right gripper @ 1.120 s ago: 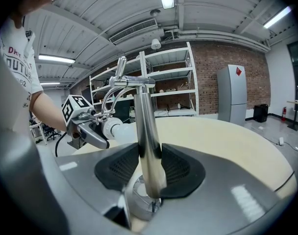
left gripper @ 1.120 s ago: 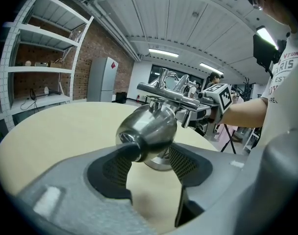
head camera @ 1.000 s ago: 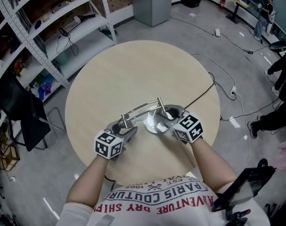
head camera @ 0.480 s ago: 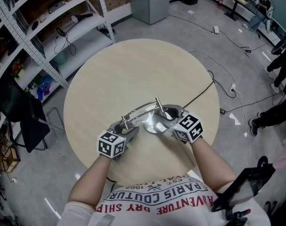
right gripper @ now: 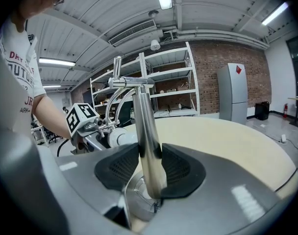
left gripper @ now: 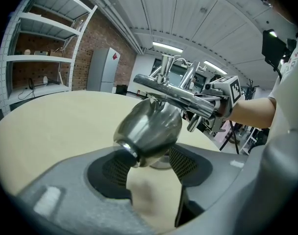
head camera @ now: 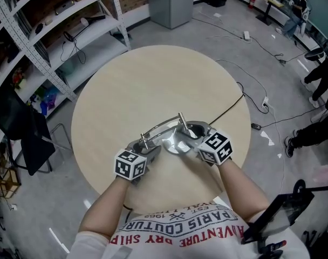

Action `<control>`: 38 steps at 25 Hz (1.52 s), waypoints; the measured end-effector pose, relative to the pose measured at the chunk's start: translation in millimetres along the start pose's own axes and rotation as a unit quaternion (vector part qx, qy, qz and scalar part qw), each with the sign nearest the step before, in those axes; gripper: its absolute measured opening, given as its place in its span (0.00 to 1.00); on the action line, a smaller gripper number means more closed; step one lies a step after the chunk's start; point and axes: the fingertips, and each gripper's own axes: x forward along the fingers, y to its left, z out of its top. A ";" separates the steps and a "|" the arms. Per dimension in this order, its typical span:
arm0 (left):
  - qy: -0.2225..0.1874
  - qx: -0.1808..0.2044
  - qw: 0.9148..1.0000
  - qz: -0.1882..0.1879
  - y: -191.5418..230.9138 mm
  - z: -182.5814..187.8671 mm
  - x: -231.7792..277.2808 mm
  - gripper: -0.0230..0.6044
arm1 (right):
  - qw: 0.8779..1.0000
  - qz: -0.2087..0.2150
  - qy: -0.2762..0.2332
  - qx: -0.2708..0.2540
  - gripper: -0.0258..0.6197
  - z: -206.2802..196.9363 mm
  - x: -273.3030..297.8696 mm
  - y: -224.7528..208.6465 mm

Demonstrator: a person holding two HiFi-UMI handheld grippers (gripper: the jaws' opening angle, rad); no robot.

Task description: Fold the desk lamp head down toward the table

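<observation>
Head view against a second ago: my left tool (head camera: 152, 147), jaws half-spread and gripping the lamp head (left gripper: 149, 129), has barely shifted, while my right tool (head camera: 190, 132) stays clamped on the lamp post (right gripper: 148, 146), between the worktop's (head camera: 153, 80) middle and near edge, so I judge the fold hardly advanced.

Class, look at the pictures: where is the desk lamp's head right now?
The lamp head sits clamped between the pads of the left tool, low over the round table, on the left of the lamp's post in the head view.
</observation>
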 end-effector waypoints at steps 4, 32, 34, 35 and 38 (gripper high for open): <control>0.002 0.007 1.000 -0.006 -2.5 -2.4 4.2 0.40 | 1.000 -0.005 -0.009 0.003 0.26 1.0 -1.6 0.9; -0.111 -0.025 0.992 -0.046 -78.8 1.6 -85.6 0.04 | 0.996 0.017 -0.023 0.086 0.04 -27.5 -70.3 76.3; -0.119 -0.018 0.991 -0.055 -87.9 5.8 -95.4 0.04 | 0.995 0.040 -0.020 0.094 0.04 -28.4 -69.0 93.7; -0.120 -0.013 0.991 -0.061 -92.7 7.5 -99.9 0.04 | 0.994 0.050 -0.019 0.092 0.04 -27.3 -68.7 103.0; -0.129 -0.002 0.989 -0.072 -106.0 16.2 -112.4 0.04 | 0.995 0.072 -0.017 0.065 0.04 -17.4 -67.8 125.1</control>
